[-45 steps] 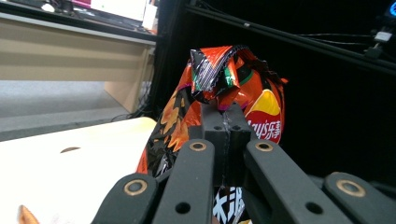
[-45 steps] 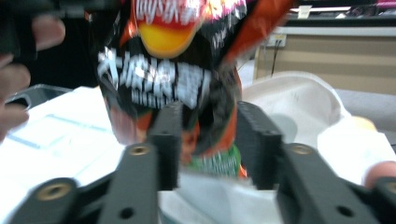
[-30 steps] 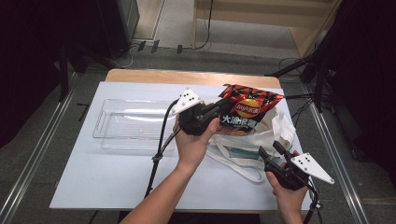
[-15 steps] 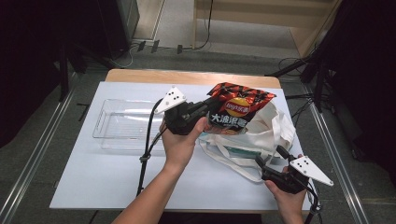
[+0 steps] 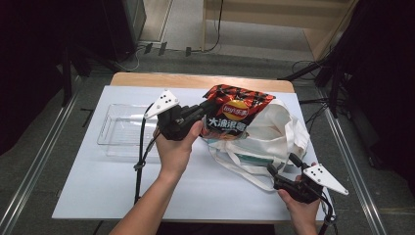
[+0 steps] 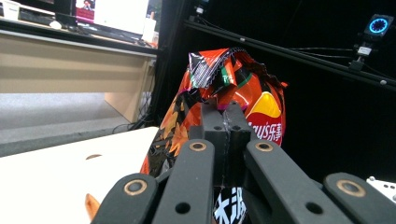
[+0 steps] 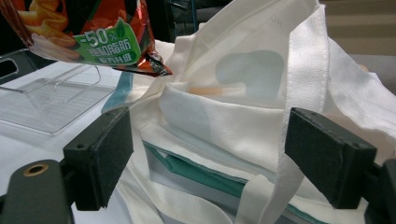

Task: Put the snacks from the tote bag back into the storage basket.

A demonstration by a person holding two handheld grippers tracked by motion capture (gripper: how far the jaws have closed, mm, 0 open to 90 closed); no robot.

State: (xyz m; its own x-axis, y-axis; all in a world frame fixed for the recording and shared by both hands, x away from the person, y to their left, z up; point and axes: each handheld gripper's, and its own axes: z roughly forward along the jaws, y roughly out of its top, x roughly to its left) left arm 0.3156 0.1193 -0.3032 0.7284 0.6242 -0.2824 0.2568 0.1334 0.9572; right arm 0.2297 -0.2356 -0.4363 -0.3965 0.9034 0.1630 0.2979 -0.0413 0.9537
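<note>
At the centre of the high view the left gripper (image 5: 203,111) holds the chip bag (image 5: 236,111) clamped between its jaws, lifted above the white tote bag (image 5: 274,134). At lower right, the right gripper (image 5: 282,168) has its jaws spread wide, just opened, pads clear of the tote's strap. A clear tray (image 5: 120,132) sits on the desk (image 5: 98,186) at left.

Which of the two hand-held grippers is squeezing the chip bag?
The left hand-held gripper: its jaws are shut on the chip bag. The right hand-held gripper has its jaws wide apart near the white tote bag, gripping nothing.
</note>
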